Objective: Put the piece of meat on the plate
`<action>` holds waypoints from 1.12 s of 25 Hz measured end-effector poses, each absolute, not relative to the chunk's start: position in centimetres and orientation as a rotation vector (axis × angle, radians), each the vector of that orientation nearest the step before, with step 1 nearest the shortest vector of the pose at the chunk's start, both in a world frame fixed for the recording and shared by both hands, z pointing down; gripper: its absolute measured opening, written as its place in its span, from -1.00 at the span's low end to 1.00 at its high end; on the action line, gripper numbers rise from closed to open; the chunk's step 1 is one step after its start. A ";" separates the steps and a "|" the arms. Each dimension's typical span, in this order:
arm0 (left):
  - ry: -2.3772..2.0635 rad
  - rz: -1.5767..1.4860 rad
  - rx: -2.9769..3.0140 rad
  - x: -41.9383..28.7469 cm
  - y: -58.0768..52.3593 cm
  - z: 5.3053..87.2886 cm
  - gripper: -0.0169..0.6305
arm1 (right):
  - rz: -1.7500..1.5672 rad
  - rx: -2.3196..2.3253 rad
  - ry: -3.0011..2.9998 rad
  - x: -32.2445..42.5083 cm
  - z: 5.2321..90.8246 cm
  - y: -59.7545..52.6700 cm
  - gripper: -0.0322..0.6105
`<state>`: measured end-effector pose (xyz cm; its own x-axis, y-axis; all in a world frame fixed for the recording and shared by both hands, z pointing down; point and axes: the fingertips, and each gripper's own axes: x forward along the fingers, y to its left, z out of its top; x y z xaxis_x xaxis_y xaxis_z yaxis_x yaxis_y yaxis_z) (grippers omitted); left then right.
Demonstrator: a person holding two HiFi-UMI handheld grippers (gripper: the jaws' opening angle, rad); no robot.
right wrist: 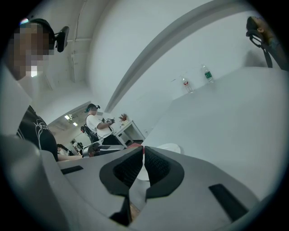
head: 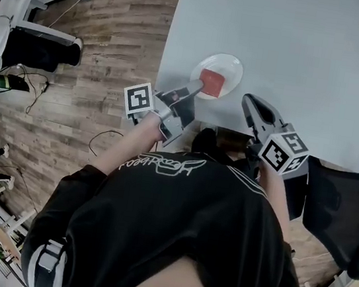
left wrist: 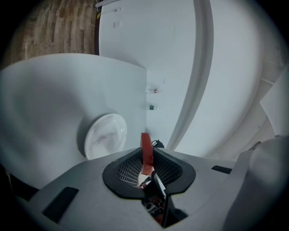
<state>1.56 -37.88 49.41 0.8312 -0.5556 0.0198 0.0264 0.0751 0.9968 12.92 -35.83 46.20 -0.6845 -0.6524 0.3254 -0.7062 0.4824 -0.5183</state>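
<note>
In the head view a white plate [head: 228, 65] lies on the white table [head: 300, 50], near its front left corner. My left gripper [head: 199, 89] is shut on a red piece of meat [head: 211, 83], which hangs over the plate's near rim. In the left gripper view the meat [left wrist: 146, 151] stands edge-up between the black pads, with the plate [left wrist: 106, 135] ahead and to the left. My right gripper [head: 247, 101] hovers over the table's front edge, right of the plate, shut with nothing in it. The right gripper view shows its pads [right wrist: 156, 167] meeting, and the plate [right wrist: 170, 148] beyond them.
The table's left edge [head: 166, 51] drops to a wooden floor [head: 107, 48]. A black chair [head: 343, 211] stands at the front right. Two small bottles [right wrist: 207, 74] stand far off on the table. A person [right wrist: 97, 122] stands in the background by a desk.
</note>
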 end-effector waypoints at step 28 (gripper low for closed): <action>-0.656 -0.203 1.382 2.0 -39.2 56.3 -0.71 | 1.030 1.224 -2.617 13.3 48.5 -35.6 -0.85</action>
<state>2.01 -39.22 56.29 0.8075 -0.5017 0.3103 -0.2385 0.2034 0.9496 13.27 -35.60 48.49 -0.6791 -0.6550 0.3314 -0.7051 0.4564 -0.5427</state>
